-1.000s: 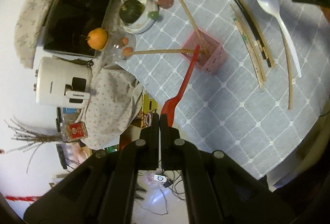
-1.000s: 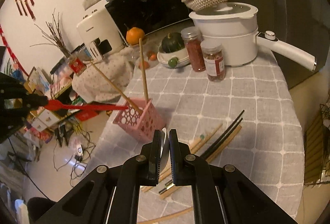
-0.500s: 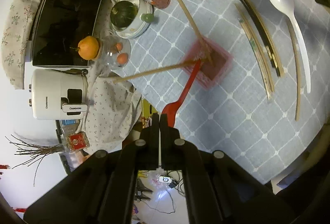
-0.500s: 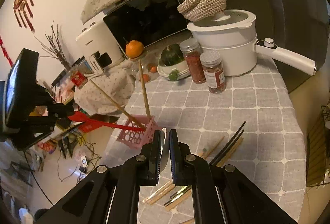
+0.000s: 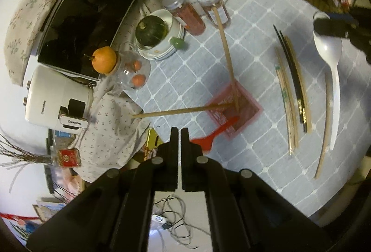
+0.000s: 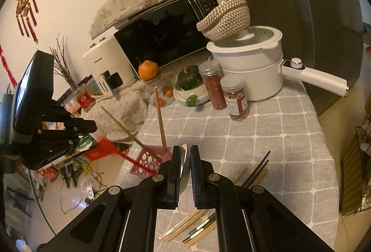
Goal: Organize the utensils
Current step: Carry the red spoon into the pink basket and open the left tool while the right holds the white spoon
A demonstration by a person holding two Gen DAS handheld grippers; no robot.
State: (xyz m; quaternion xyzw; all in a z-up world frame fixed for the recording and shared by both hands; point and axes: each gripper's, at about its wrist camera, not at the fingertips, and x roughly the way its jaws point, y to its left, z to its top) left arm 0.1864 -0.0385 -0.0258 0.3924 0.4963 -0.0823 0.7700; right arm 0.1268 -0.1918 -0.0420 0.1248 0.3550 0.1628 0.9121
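Left wrist view: grey checked tablecloth (image 5: 190,80), pink holder (image 5: 241,112), chopsticks (image 5: 292,89).
Room: microwave (image 6: 167,36), white pot (image 6: 250,64).
Left gripper (image 5: 179,133): clenched, holding nothing.
Right gripper (image 6: 184,154): grasping the white spoon (image 5: 331,66).

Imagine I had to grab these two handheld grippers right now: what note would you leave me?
Left gripper: shut, empty, just off the red spatula.
Right gripper: shut on the white spoon.
Done: red spatula and two wooden sticks stand in the pink basket.
Left: spoon, plus the chopsticks and one loose wooden stick lying on the grey tablecloth, all go into the basket.
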